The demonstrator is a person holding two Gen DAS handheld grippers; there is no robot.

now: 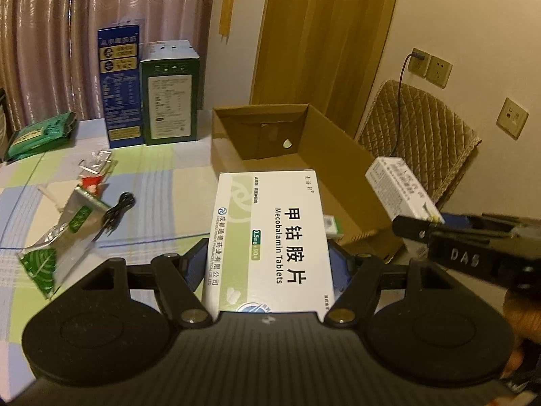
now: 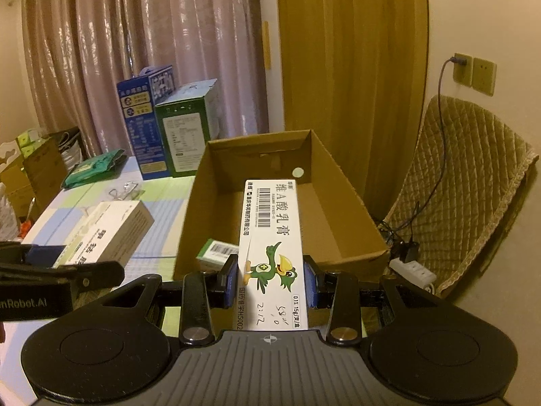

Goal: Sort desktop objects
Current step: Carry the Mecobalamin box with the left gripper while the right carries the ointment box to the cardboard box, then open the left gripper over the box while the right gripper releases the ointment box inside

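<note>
Left gripper: blue pads clamp the 2 long sides of a wide white-and-green cardboard tablet box, jaws about half spread. Grip sits near the box's rear half, so the printed top faces up and the front end juts toward the open brown corrugated cardboard carton. The box hangs just short of the carton's near-left wall, above the table.

Right gripper: jaws narrower, pressing both long edges of a slim white cardboard ointment box with a green bird cartoon. Its far end reaches over the carton's near rim, above the bare floor inside. Judgement: both boxes are held flat and lengthwise so they can drop in without snagging the walls.

Materials: both boxes are smooth, glossy, sharp-edged and likely light; the pads should hold with little force. The carton is matte, with a round hole in its far wall.

Outward from the carton: a small green-and-white box lies against its near wall; left of it, on the pastel checked tablecloth, are a crinkled silver-and-green foil pouch and a coiled black cable. 2 tall cartons, blue and green, stand behind-left.
</note>
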